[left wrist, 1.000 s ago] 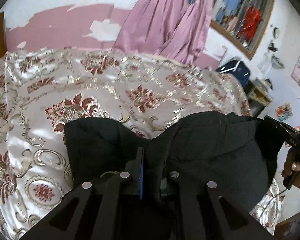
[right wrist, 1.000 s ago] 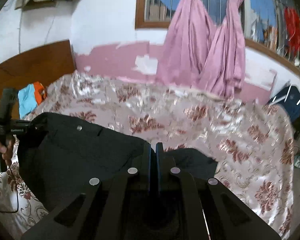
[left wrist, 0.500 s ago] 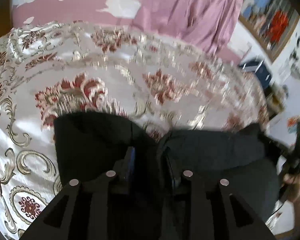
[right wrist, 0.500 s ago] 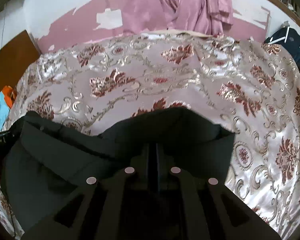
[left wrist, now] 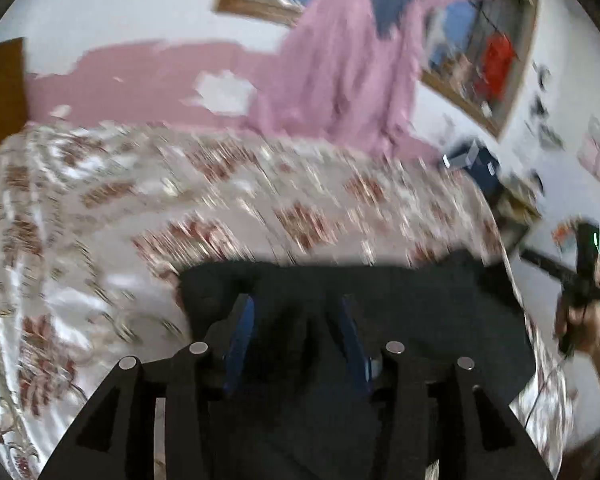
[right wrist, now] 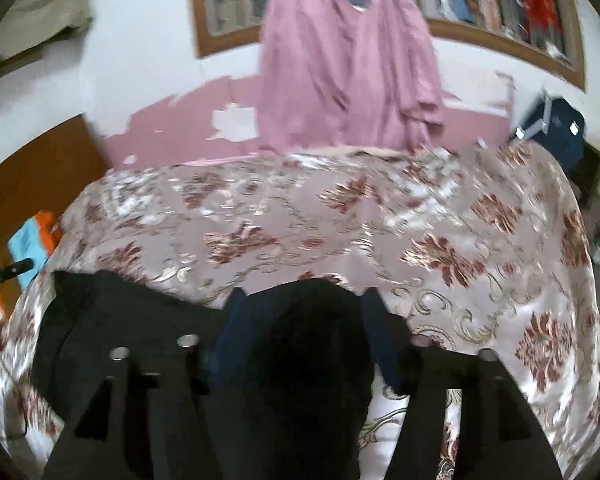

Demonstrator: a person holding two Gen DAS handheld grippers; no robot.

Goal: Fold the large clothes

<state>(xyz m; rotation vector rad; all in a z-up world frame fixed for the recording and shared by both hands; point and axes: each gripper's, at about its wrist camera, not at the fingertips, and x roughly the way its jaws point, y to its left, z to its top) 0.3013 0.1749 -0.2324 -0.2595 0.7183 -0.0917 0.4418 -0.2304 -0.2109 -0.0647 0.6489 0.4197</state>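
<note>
A black garment (left wrist: 400,312) lies folded on the flowered bedspread (left wrist: 100,208) at the near edge of the bed. My left gripper (left wrist: 296,312) is open just above its left part, the blue-padded fingers (left wrist: 240,328) spread with cloth beneath them. In the right wrist view the garment (right wrist: 112,320) stretches to the left, and my right gripper (right wrist: 300,300) is open over its right end. The other gripper and the hand that holds it show at the far right of the left wrist view (left wrist: 584,276). Both views are motion-blurred.
The bedspread (right wrist: 420,232) covers the bed beyond the garment. A pink curtain (right wrist: 348,60) hangs at the window behind. A wooden headboard (right wrist: 32,184) is at left with orange and blue cloth (right wrist: 36,236). A dark bag (right wrist: 556,132) stands at the bed's far right.
Both grippers were shut on the black garment and carried it forward and down onto the bed. Now both have opened and let it go, and the cameras have tilted back up.
</note>
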